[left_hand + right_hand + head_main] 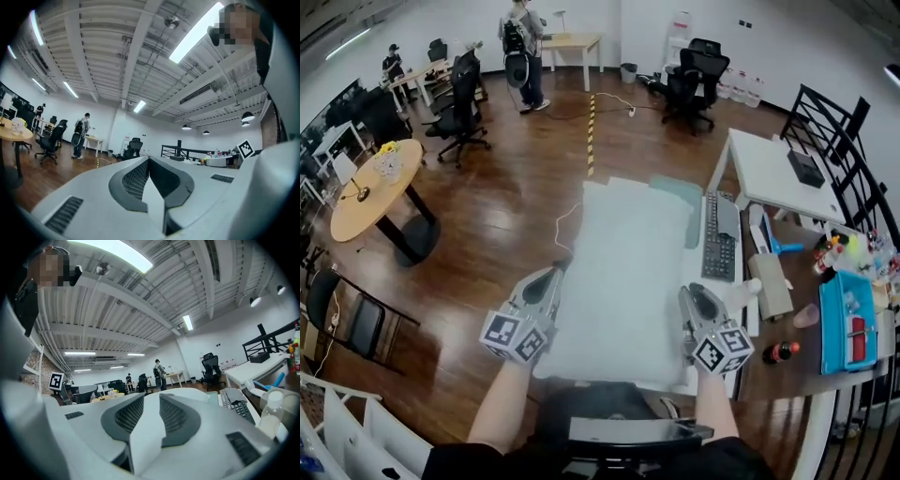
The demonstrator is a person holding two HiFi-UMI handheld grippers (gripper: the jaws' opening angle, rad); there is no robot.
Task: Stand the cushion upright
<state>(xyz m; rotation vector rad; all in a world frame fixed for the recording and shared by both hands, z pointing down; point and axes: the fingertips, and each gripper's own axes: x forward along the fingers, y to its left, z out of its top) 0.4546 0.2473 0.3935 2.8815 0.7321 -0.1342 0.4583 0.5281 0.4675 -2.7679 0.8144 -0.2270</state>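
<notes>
A big white cushion [623, 272] stretches in front of me between both grippers, its long side running away from me. My left gripper [553, 277] holds its left edge, and a fold of white cushion fabric [153, 206] is pinched between the dark pads of this gripper [149, 161]. My right gripper [687, 295] is at the cushion's right edge. In the right gripper view a strip of the white fabric [145, 441] fills the gap of that gripper [152, 399], touching both pads. The cushion's body bulges beside each gripper [281, 187] [18, 427].
At the right is a cluttered desk with a keyboard [719, 246], a blue box [848, 323] and a bottle [780, 352], with a white table [773, 173] and black railing [844, 141] beyond. A round wooden table [370, 192] and office chairs [459, 112] stand at the left. A person [523, 52] stands far off.
</notes>
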